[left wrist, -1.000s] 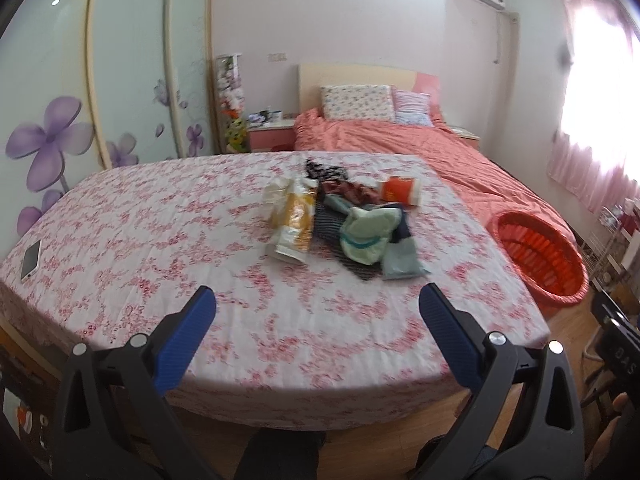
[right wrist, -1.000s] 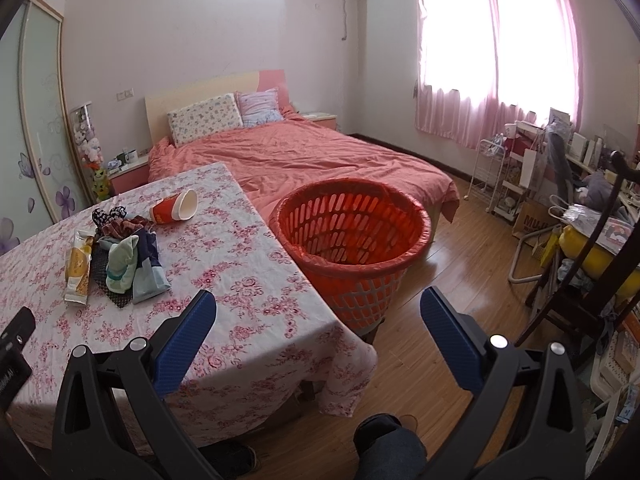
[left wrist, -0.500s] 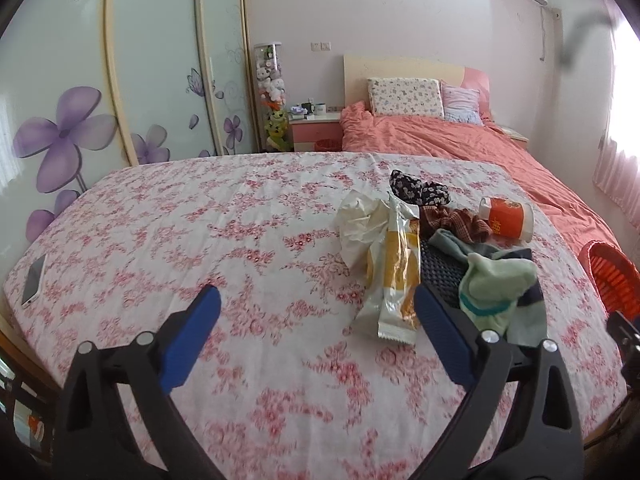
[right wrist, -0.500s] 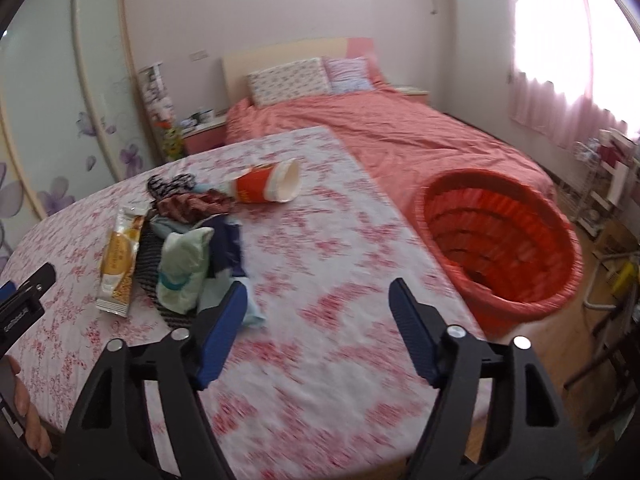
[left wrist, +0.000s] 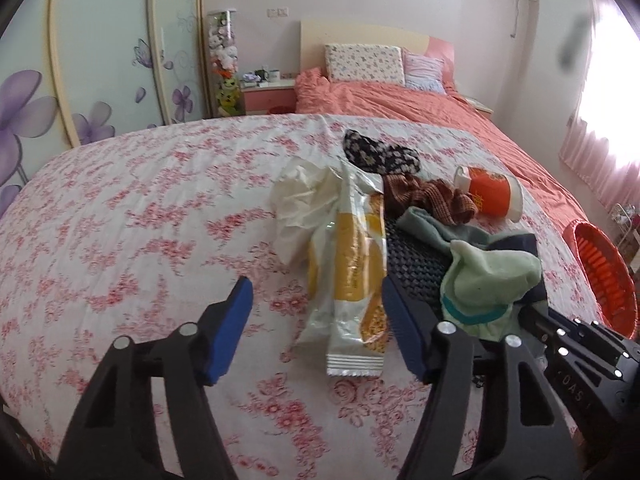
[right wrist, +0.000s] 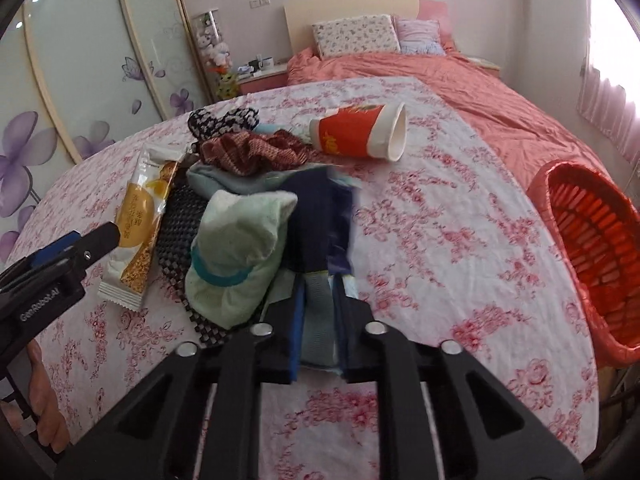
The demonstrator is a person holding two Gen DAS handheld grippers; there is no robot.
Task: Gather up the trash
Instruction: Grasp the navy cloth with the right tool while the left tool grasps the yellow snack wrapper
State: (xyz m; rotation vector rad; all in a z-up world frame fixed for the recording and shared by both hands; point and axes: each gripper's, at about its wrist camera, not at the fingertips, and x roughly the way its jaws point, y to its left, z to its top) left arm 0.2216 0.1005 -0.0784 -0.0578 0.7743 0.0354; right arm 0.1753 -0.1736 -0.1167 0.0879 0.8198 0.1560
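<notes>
A yellow and white snack wrapper [left wrist: 348,272] [right wrist: 140,216] lies on the flowered tablecloth [left wrist: 140,240]. Its near end sits between the fingers of my left gripper [left wrist: 318,320]. The jaws are closing and the pads do not press on it. A crumpled white tissue [left wrist: 304,204] lies beside the wrapper. A red paper cup [right wrist: 360,136] [left wrist: 492,196] lies on its side further back. My right gripper [right wrist: 319,320] is closing, its pads pinching a grey-blue cloth [right wrist: 318,332] at the near edge of the pile.
A pale green sock [right wrist: 236,252], a navy cloth [right wrist: 316,216], a brown knit cloth [right wrist: 256,152] and a black mesh mat [right wrist: 176,232] are heaped together. A red basket [right wrist: 592,256] stands off the table's right edge. A bed [right wrist: 460,80] lies behind.
Both grippers came forward and down to the pile. The left jaws narrowed around the wrapper's near end. The right jaws went from wide open to closed on the grey-blue cloth.
</notes>
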